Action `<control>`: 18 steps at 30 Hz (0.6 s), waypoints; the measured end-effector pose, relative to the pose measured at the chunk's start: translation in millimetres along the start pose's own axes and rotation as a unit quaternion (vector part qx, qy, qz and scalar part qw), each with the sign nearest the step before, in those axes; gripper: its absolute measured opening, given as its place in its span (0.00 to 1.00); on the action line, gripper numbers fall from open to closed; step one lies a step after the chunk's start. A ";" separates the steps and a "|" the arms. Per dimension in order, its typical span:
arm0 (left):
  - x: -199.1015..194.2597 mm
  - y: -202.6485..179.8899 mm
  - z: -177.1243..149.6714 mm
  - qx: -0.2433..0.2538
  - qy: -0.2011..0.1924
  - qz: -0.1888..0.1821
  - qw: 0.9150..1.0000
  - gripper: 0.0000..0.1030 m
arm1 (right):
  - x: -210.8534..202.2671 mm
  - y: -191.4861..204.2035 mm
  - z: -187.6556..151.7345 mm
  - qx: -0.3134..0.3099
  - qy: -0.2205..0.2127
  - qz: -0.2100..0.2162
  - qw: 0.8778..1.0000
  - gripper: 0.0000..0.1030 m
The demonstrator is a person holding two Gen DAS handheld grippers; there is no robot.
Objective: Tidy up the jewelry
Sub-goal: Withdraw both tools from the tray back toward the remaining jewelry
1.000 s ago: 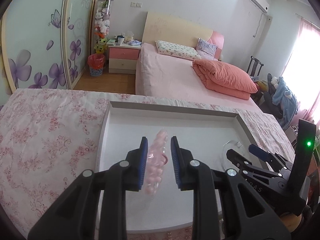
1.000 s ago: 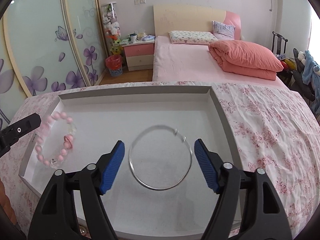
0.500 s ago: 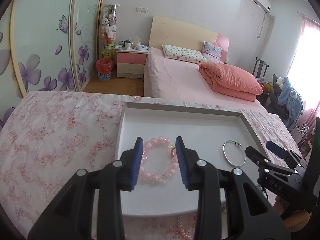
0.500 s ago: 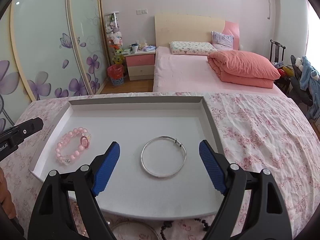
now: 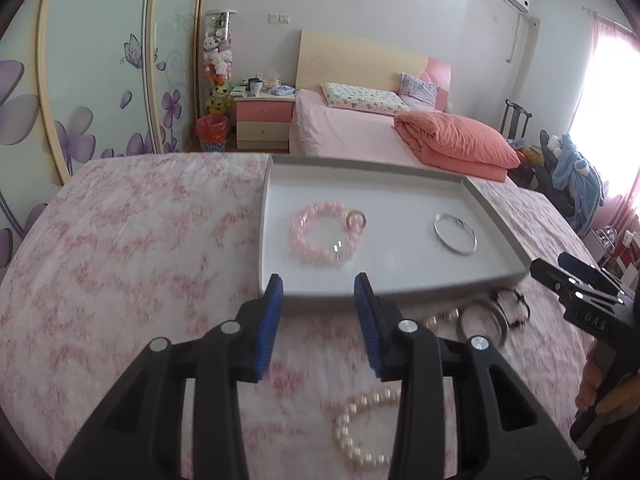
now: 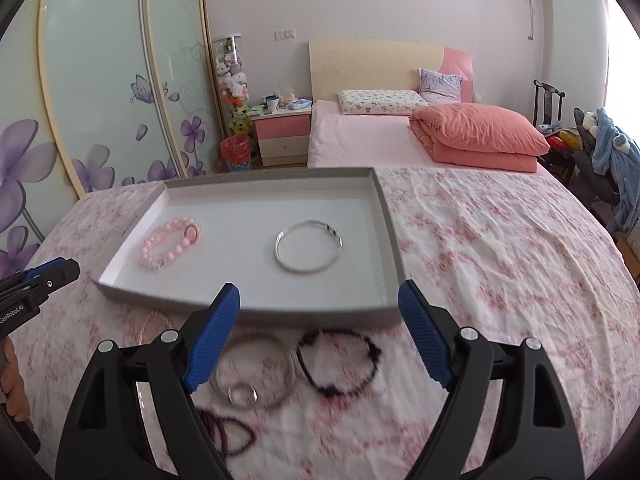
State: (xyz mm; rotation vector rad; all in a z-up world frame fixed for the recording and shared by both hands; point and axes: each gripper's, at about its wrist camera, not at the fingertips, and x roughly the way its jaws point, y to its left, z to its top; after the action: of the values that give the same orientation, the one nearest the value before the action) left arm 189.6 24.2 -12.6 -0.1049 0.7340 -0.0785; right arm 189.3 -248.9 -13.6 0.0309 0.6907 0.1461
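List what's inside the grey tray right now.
Inside the tray: a pink bead bracelet on its left and a silver bangle right of it, apart. Nothing covers the tray floor; the near rim hides a thin strip.

A home bedroom is shown: a bed with a pillow and a folded salmon quilt is seen against the far wall. A pink nightstand and flower-printed wardrobe doors are seen alongside.
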 end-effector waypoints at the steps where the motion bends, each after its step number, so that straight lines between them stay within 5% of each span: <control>1: -3.2 -0.7 -7.9 0.004 0.004 -0.002 1.000 0.39 | -1.8 -2.0 -4.6 -0.001 0.003 -0.003 1.000 0.79; 10: -6.3 -8.8 -55.7 0.034 0.043 -0.003 0.998 0.46 | 1.4 -32.0 -39.3 0.013 0.044 -0.028 0.999 0.78; 18: -1.6 -9.7 -67.0 0.037 0.059 0.003 0.998 0.49 | 22.6 -40.0 -32.5 0.050 0.071 -0.021 0.996 0.58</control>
State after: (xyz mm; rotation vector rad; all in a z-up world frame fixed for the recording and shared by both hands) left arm 143.0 10.2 -59.8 -0.0282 0.8493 -0.1065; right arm 190.7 -285.8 -56.0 0.1027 0.8401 0.0738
